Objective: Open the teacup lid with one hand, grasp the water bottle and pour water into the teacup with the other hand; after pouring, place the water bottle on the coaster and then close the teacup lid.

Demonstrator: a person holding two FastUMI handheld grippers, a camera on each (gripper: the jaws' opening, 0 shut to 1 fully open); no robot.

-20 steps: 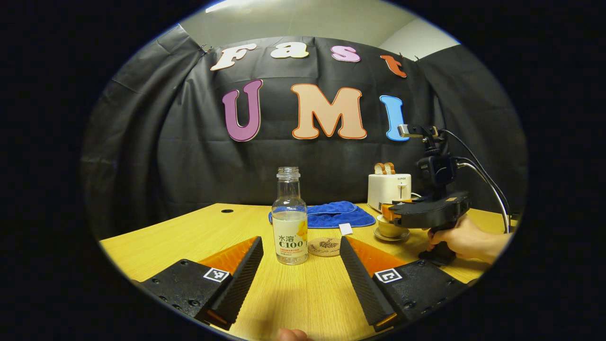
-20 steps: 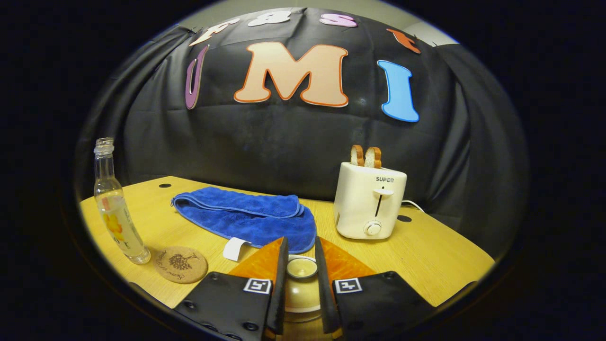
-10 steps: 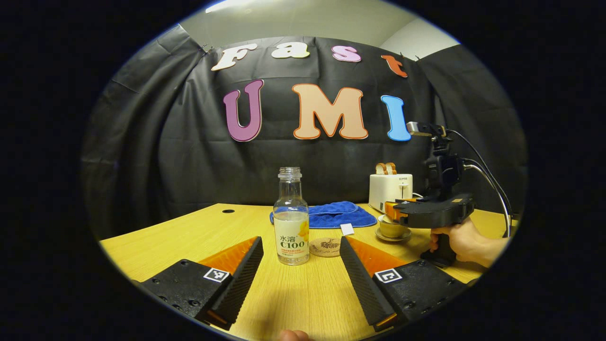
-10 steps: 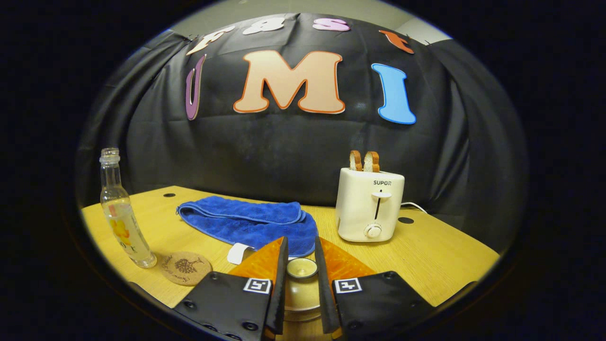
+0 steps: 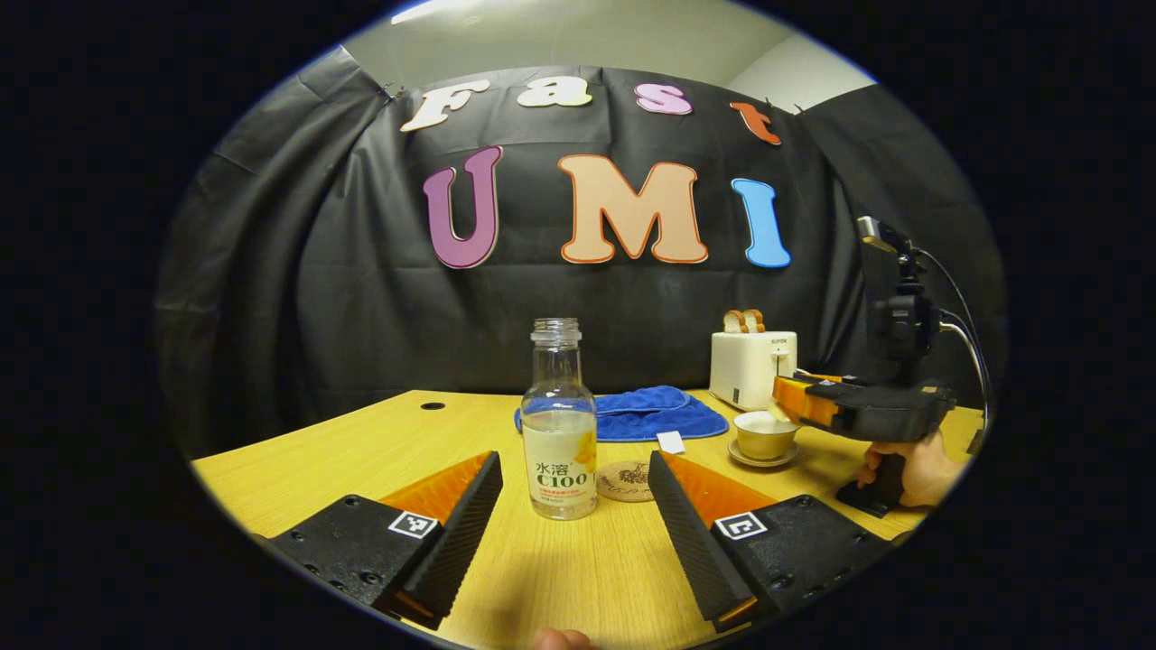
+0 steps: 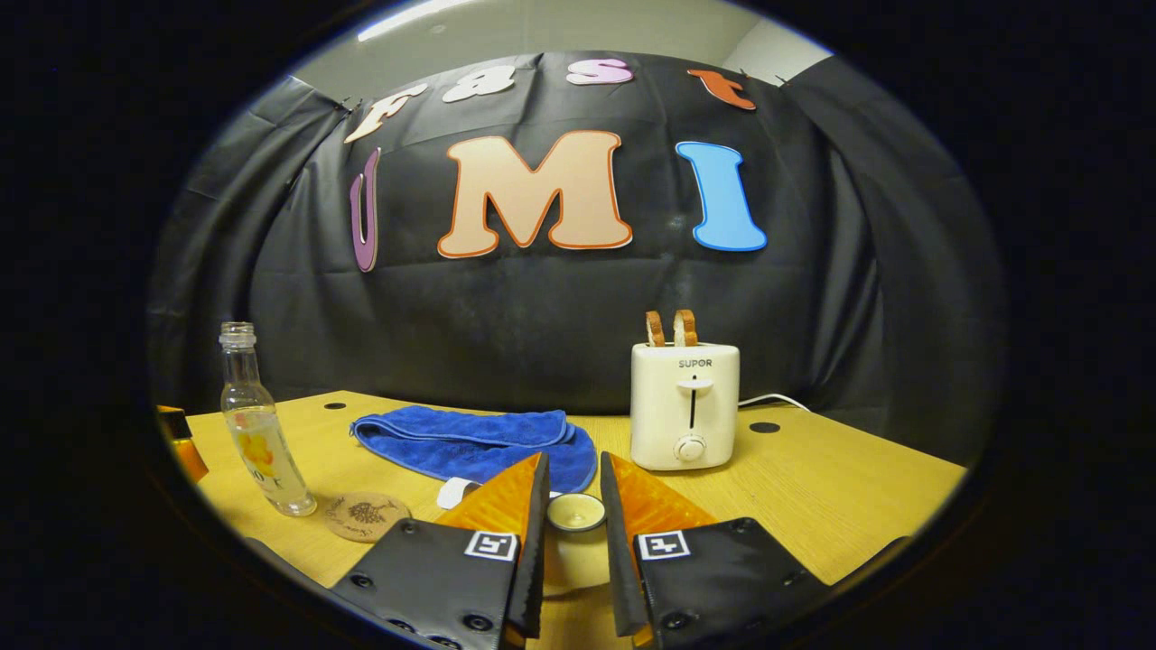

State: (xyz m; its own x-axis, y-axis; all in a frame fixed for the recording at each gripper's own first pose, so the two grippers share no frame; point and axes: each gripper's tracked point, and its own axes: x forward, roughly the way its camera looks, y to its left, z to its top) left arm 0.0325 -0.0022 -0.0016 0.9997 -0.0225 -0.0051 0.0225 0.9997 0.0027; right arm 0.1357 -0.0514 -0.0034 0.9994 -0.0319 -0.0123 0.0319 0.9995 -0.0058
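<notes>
The teacup lid sits pinched between the two fingers of the right gripper, lifted off the teacup. In the left gripper view, the teacup stands open on its saucer toward the right side of the bench, just in front of the toaster. There the right gripper is held level beside and slightly above the cup, and a hand grips its handle from below, near the bench's right edge.

The left gripper is wide open and holds nothing. Its fingers are low over the near edge of the bench, one on each side of the water bottle without touching it. The bottle stands upright and uncapped, about half full, near the middle of the bench. The round cork coaster lies just behind and to the right of the bottle. A folded blue towel lies further back, toward the far edge.
</notes>
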